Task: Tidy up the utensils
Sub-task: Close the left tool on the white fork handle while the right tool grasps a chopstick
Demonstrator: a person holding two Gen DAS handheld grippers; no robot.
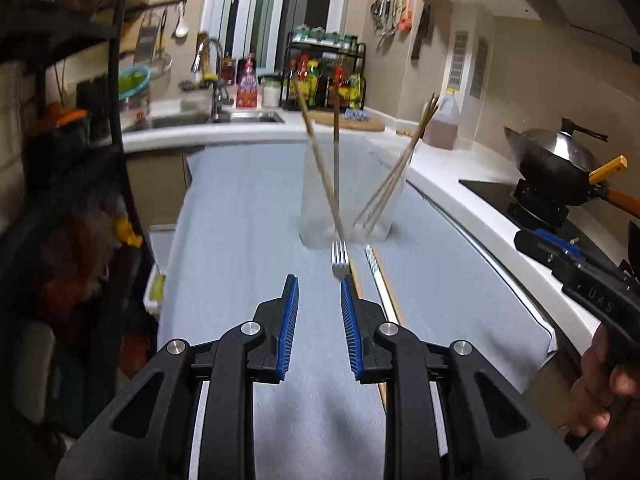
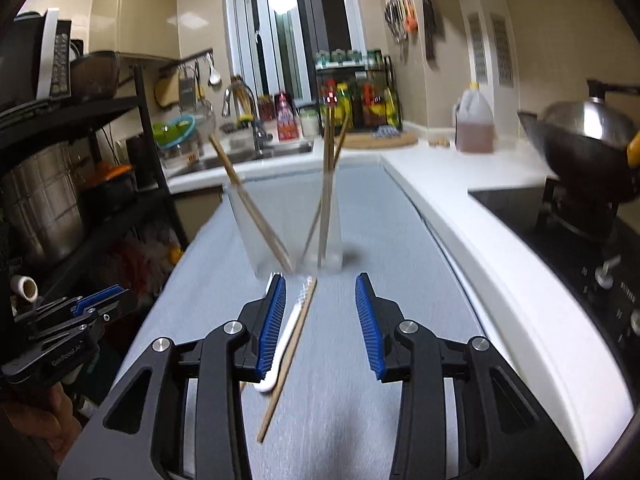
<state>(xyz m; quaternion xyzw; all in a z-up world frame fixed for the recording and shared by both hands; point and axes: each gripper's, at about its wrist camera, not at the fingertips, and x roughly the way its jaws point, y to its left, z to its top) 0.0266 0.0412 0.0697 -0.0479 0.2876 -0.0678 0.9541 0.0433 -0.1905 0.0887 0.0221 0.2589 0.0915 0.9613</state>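
Here, left hand-held gripper (image 1: 319,297) agape, empty, beside fork (image 1: 339,261); right hand-held gripper (image 2: 320,296) agape, empty.

Chopsticks (image 1: 326,176) stand in the holder (image 1: 348,200) on the cloth (image 1: 240,220). Before the holder lie a fork (image 1: 339,260), a toothbrush (image 2: 280,344) and a single chopstick (image 2: 290,356). Behind it is the sink (image 1: 216,119).

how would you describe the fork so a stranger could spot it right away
Find the grey mat covering the counter, then the clear holder of chopsticks standing on it. The fork lies flat just before it, the only shiny metal piece, beside a white toothbrush and a loose chopstick.
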